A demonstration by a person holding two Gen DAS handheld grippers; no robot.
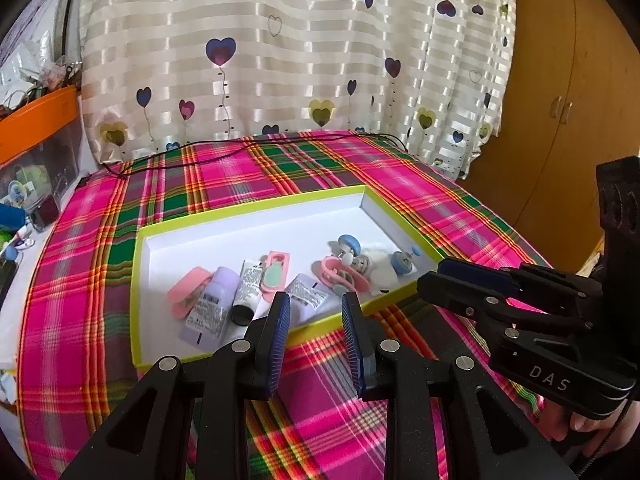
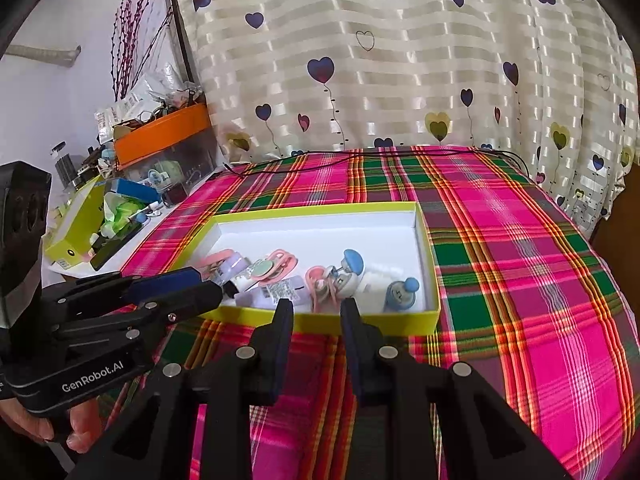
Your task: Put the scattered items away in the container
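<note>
A shallow yellow-green box (image 1: pixel 256 210) (image 2: pixel 320 208) with a white inside lies on the plaid tablecloth. In it lie pink clips (image 1: pixel 188 294) (image 2: pixel 280 264), small lilac and white tubes (image 1: pixel 210 308) (image 2: pixel 276 292) and blue-capped figures (image 1: pixel 350 246) (image 2: pixel 354 262). My left gripper (image 1: pixel 315 312) (image 2: pixel 196 286) is open and empty, just in front of the box's near wall. My right gripper (image 2: pixel 316 310) (image 1: pixel 434 274) is open and empty, at the box's near right corner.
A black cable (image 1: pixel 248 148) (image 2: pixel 360 158) runs along the table's far edge under the heart curtain. A cluttered side shelf with an orange bin (image 2: pixel 160 132) (image 1: pixel 38 120) stands at the left. A wooden cupboard (image 1: pixel 568 100) is at the right.
</note>
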